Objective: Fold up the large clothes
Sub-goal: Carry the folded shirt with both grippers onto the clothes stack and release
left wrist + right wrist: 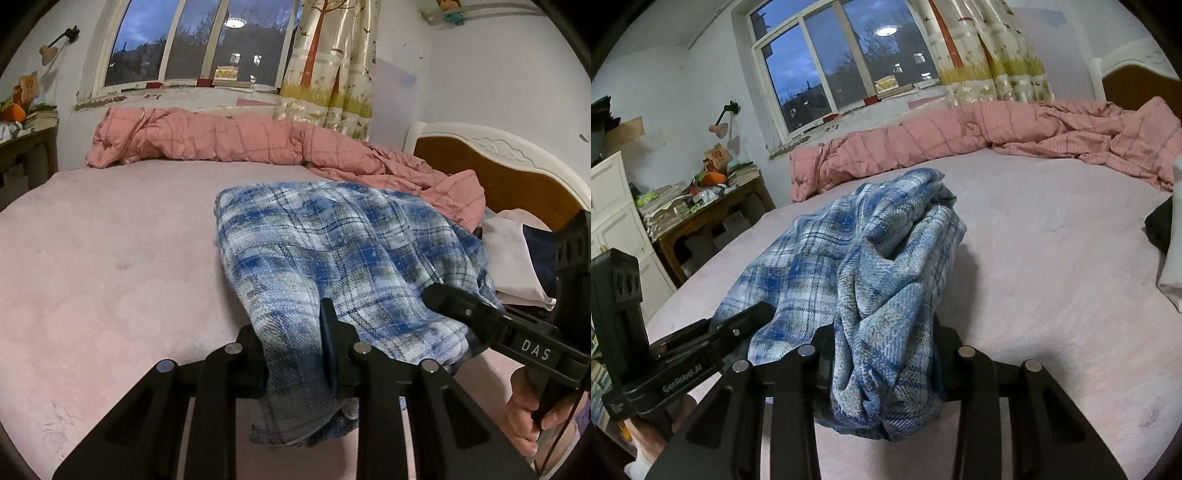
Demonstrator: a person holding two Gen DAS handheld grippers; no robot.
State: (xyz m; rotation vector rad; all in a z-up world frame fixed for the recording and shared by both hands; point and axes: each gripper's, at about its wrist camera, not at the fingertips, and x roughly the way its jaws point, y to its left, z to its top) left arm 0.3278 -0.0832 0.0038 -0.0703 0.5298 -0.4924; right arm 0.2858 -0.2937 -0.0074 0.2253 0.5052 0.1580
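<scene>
A blue and white plaid garment [332,251] lies bunched on the pink bed sheet [110,258]. My left gripper [295,354] is shut on its near edge, and a fold of cloth hangs down between the jaws. In the right wrist view the same plaid garment [886,266] rises in a heap, and my right gripper [882,354] is shut on a thick gathered bundle of it. The right gripper [439,299] also shows at the right of the left wrist view, gripping the cloth, with a hand [524,417] on its handle. The left gripper [753,317] shows at the lower left of the right wrist view.
A rumpled pink checked duvet [229,138] runs along the far side of the bed below the window [199,44]. A wooden headboard [509,173] and white pillow [513,254] are at the right. A cluttered wooden desk [709,210] and a white cabinet [617,221] stand left of the bed.
</scene>
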